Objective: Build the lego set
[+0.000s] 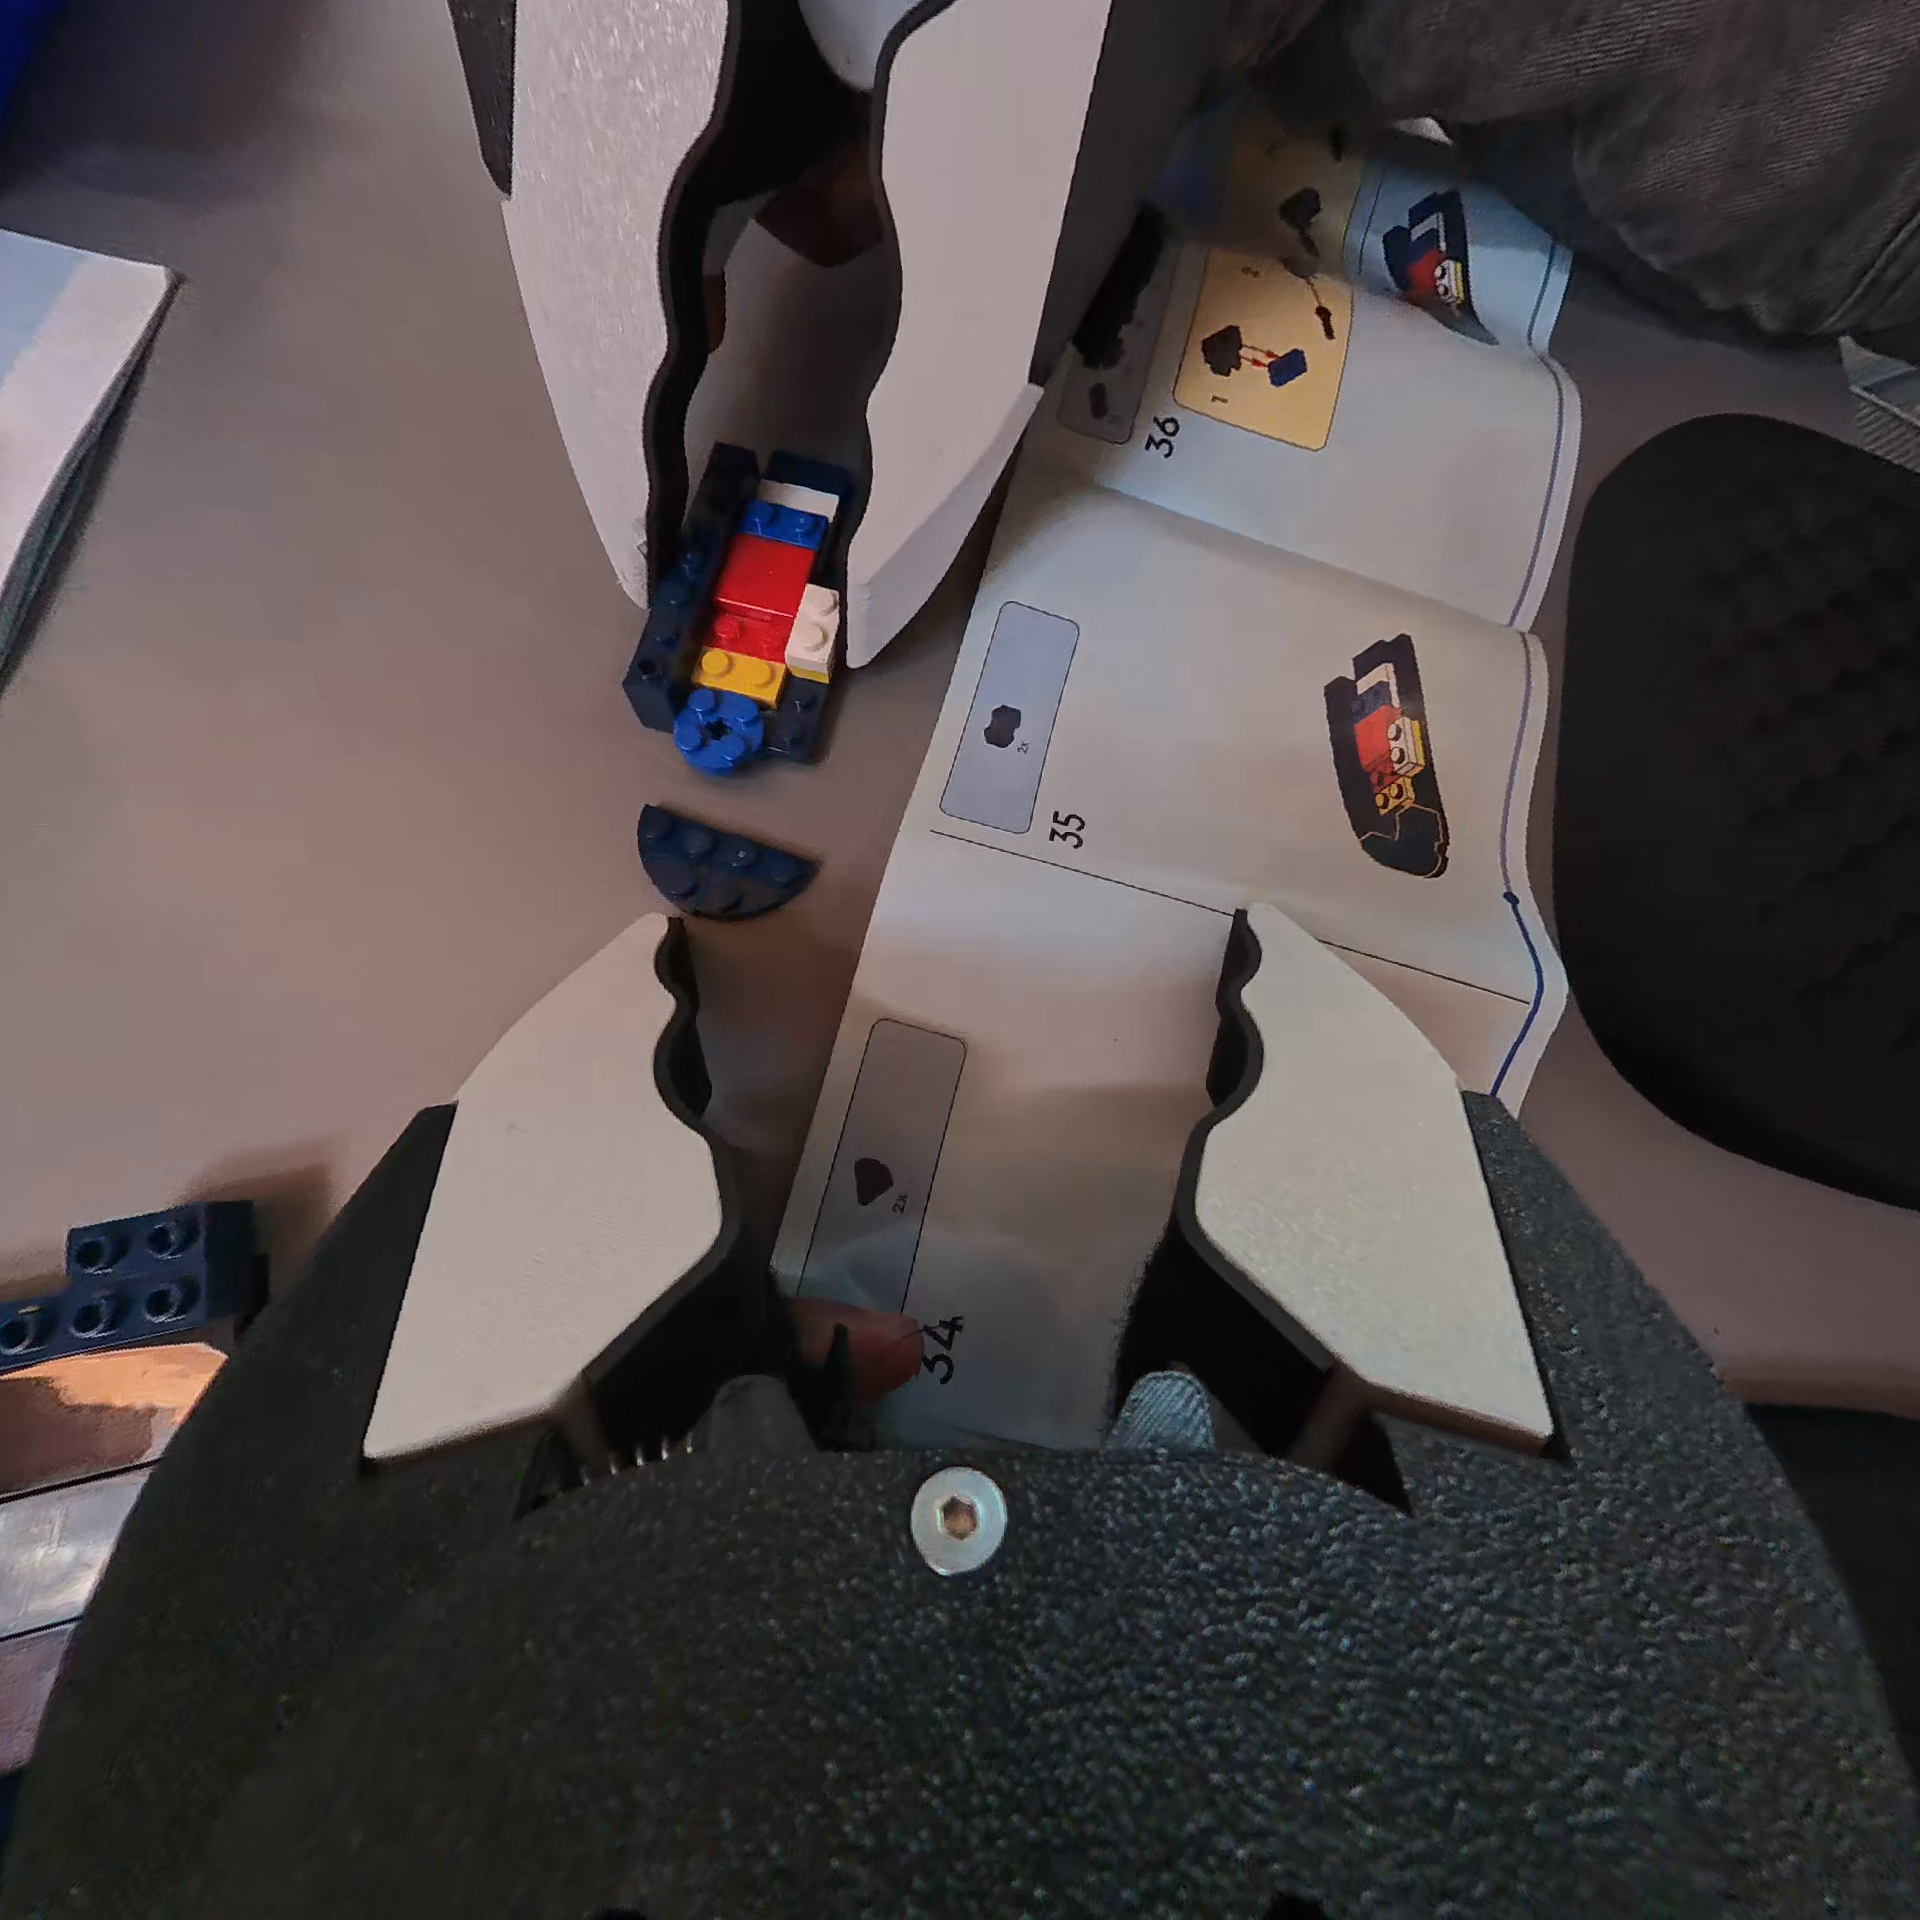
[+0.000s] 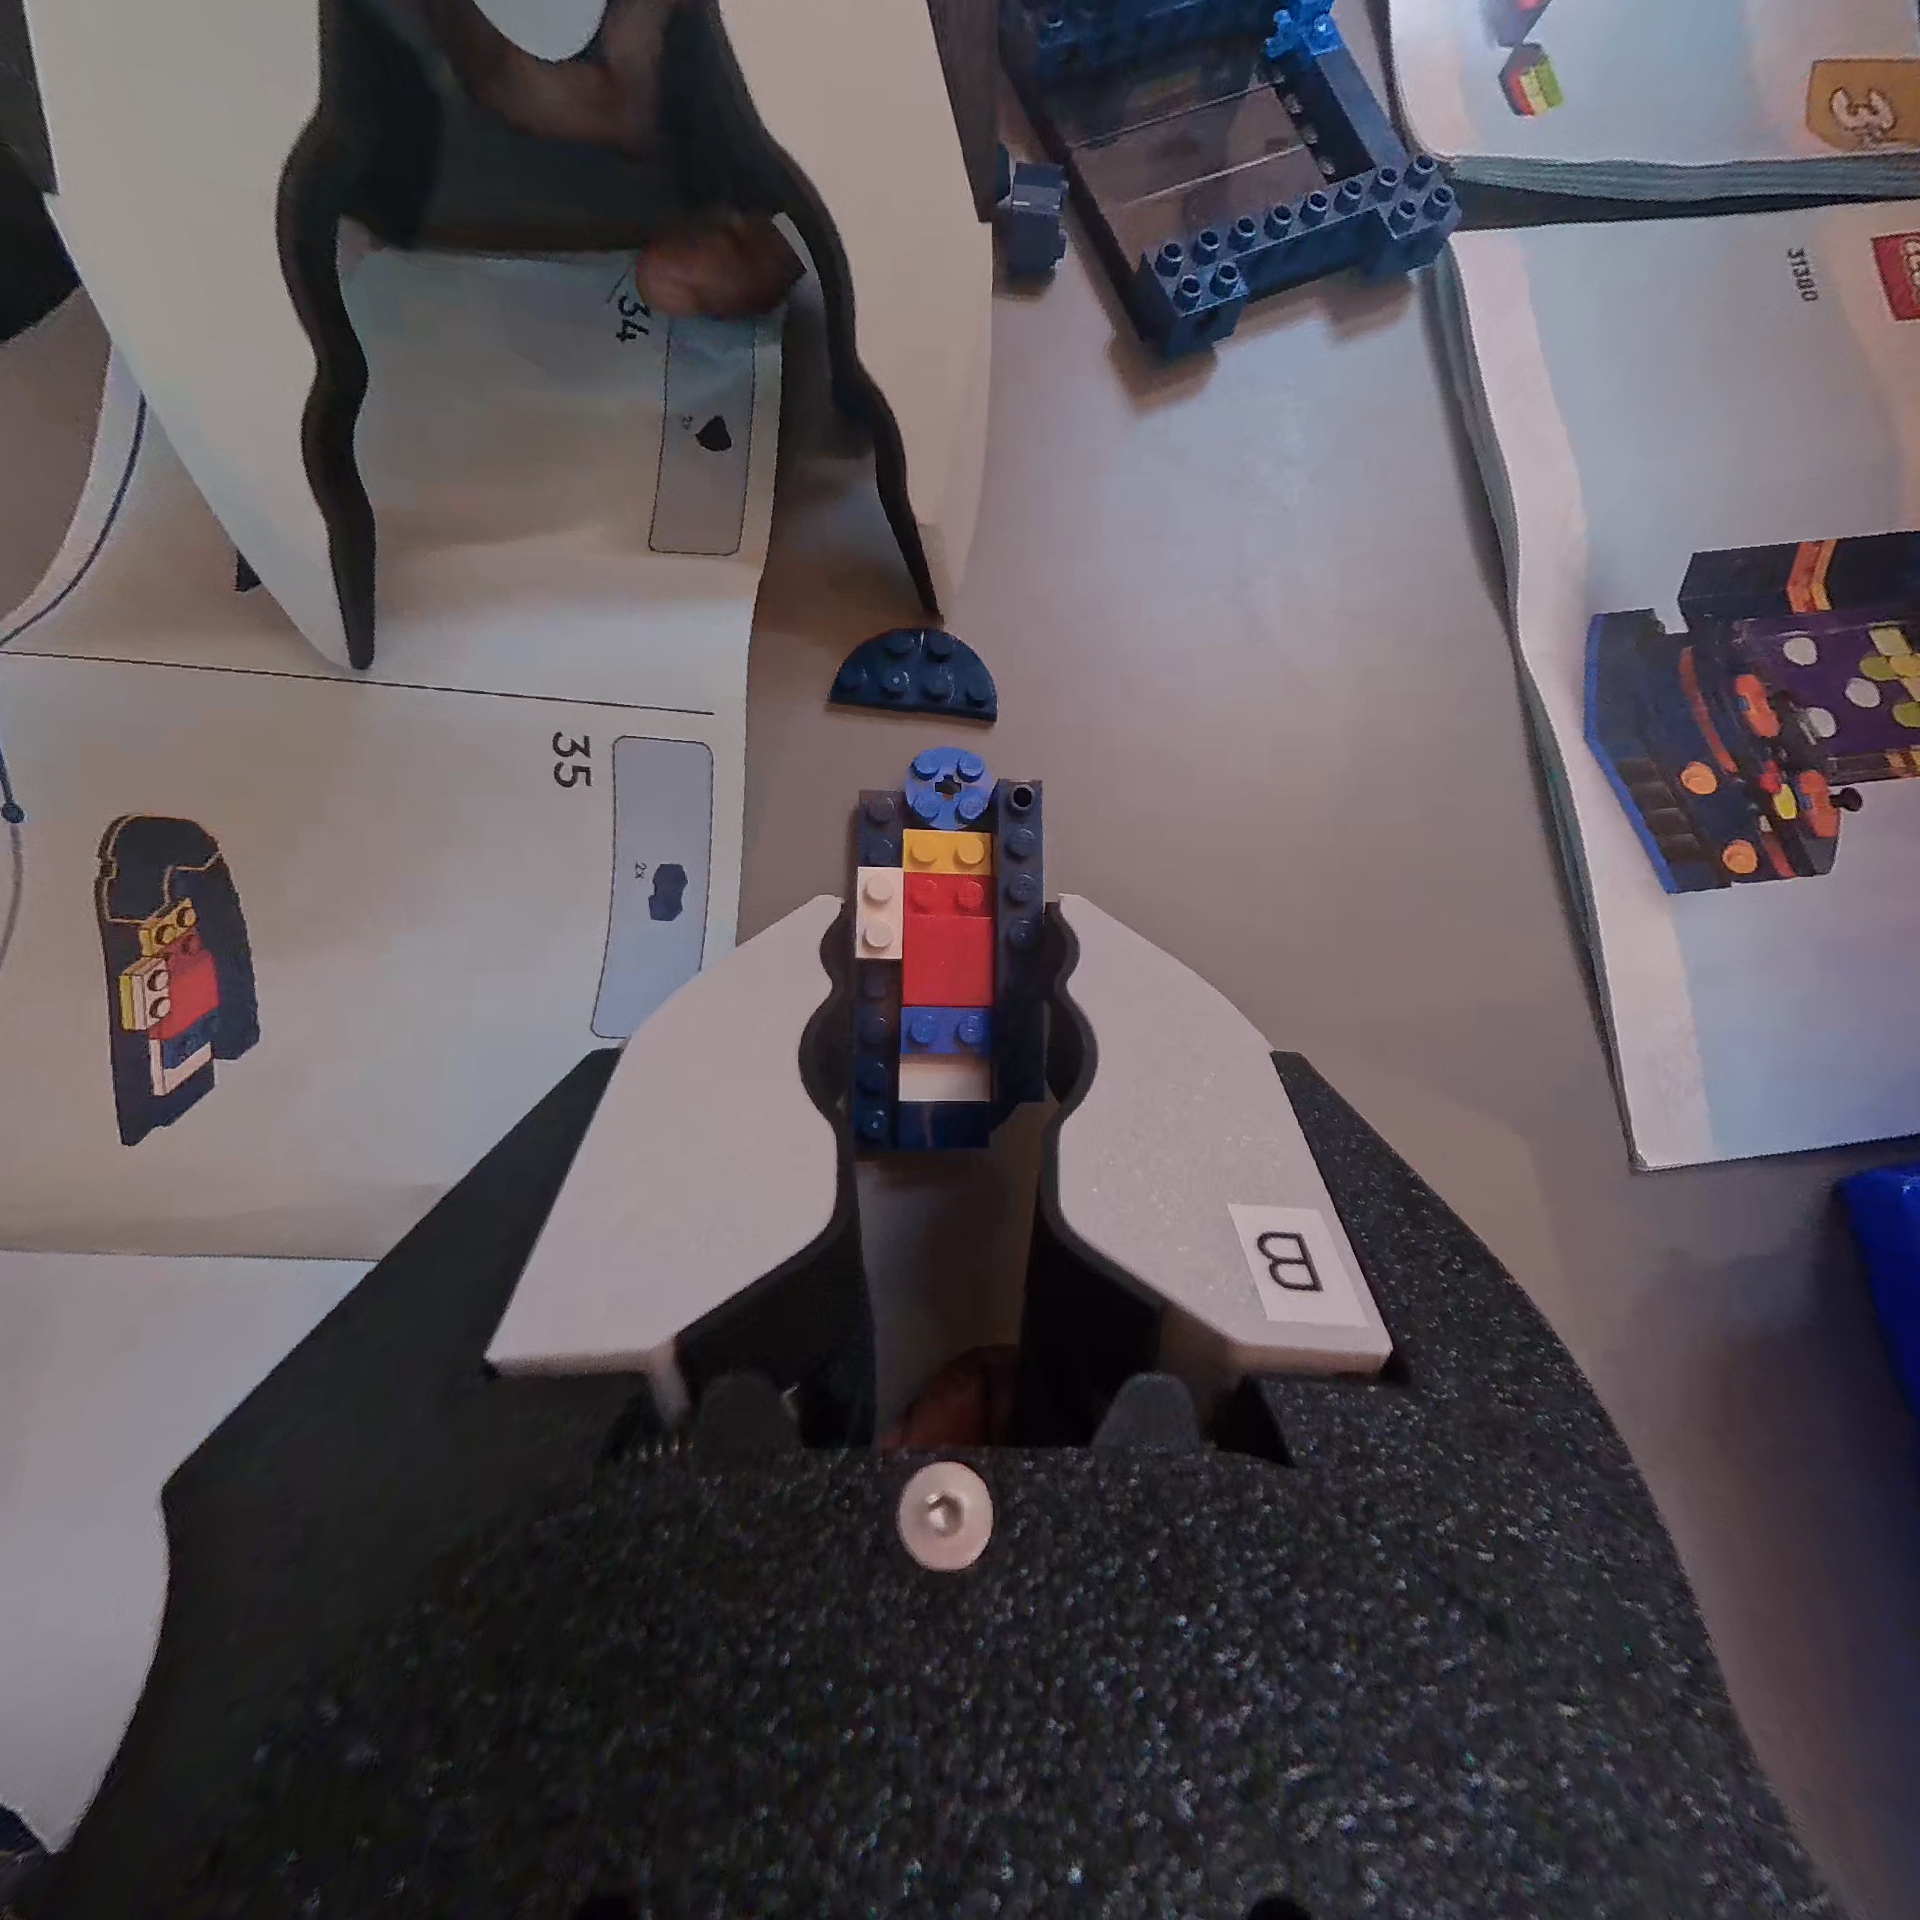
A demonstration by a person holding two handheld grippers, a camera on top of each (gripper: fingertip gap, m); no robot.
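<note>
Two grippers over a grey table. Right gripper clamped on a small brick model, dark blue pads pressed against its dark blue side rails; model low on the table, round blue plate at its 12 o'clock end, yellow, red, blue and white bricks down the middle. Left gripper spread wide, nothing between its fingers, hung above an open booklet. Dark blue half-round plate flat on the table, just beyond the model's round end, near the left gripper's 9 o'clock fingertip, apart from it. Larger dark blue build at 1 o'clock in the right wrist view; second booklet at 3 o'clock.
</note>
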